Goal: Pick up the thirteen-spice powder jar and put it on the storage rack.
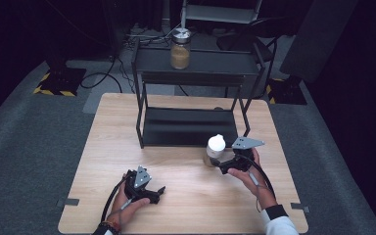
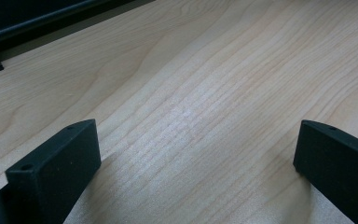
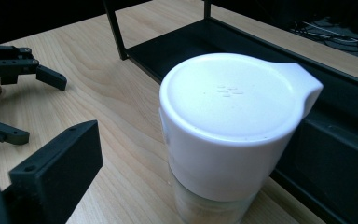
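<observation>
Jar [image 1: 215, 149] with white lid at table's [image 1: 98, 147] 4 o'clock, before rack [image 1: 188, 125]; unlifted. Right gripper [image 1: 218, 164] wide open beside it, ungrasped; left gripper [image 1: 159, 193] open, empty, at 7 o'clock.

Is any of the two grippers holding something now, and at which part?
The left gripper is open and holds nothing. The right gripper is at the white-lidded jar, beside its body below the lid, but whether it grips it cannot be told.

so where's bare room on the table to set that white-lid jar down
The widest bare wood lies left of the rack, out to the table edge, and in the middle strip between the left gripper and the jar. The rack's lower shelf is bare too. It is crowded at front right, where the right gripper sits by the jar.
</observation>
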`<state>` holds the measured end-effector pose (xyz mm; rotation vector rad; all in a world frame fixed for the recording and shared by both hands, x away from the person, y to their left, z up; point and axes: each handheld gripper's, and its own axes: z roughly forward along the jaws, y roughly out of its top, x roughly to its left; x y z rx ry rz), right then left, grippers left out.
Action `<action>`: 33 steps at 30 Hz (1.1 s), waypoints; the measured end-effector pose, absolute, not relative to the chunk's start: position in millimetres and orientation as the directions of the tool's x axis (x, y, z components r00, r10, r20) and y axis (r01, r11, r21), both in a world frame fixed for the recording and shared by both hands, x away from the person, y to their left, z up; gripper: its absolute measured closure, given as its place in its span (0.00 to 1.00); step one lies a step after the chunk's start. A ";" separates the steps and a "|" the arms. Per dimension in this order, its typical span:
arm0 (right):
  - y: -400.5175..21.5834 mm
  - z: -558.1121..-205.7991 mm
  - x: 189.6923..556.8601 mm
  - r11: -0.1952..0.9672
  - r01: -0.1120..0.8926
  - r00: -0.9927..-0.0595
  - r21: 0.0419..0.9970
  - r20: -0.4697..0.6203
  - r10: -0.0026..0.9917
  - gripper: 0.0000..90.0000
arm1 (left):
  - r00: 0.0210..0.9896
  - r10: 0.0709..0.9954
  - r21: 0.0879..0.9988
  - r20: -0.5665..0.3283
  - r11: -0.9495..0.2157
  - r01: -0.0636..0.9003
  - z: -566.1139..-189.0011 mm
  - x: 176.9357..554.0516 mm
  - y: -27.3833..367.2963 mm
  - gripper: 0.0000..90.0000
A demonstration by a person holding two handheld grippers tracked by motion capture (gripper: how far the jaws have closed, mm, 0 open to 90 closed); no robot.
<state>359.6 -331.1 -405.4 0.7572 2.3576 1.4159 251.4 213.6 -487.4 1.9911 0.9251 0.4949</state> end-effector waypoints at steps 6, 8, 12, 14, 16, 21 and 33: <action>-327.9 -412.1 366.8 0.364 0.308 -0.811 0.879 0.043 0.583 0.00 | 0.647 0.763 0.835 -0.003 -0.354 0.421 -487.4 251.5 213.7 0.00; -327.8 -414.5 370.6 0.361 0.309 -0.814 0.880 0.048 0.578 0.00 | 0.646 0.763 0.835 -0.003 -0.353 0.421 -487.4 251.4 213.7 0.00; -324.3 -418.5 375.0 0.367 0.320 -0.809 0.873 0.050 0.586 0.00 | 0.647 0.762 0.835 -0.003 -0.354 0.421 -487.4 251.5 213.7 0.00; -322.5 -420.6 376.1 0.367 0.323 -0.807 0.872 0.051 0.589 0.00 | 0.647 0.762 0.835 -0.003 -0.354 0.421 -487.4 251.5 213.7 0.00; -319.3 -423.3 377.8 0.368 0.329 -0.804 0.870 0.054 0.593 0.00 | 0.647 0.762 0.835 -0.003 -0.354 0.421 -487.4 251.5 213.7 0.00; -316.1 -430.2 384.0 0.353 0.337 -0.802 0.873 0.070 0.593 0.00 | 0.647 0.762 0.835 -0.003 -0.354 0.421 -487.4 251.5 213.8 0.00; -312.8 -440.5 389.2 0.351 0.300 -0.817 0.887 0.048 0.574 0.26 | 0.650 0.760 0.835 -0.004 -0.355 0.420 -487.4 251.8 214.2 0.01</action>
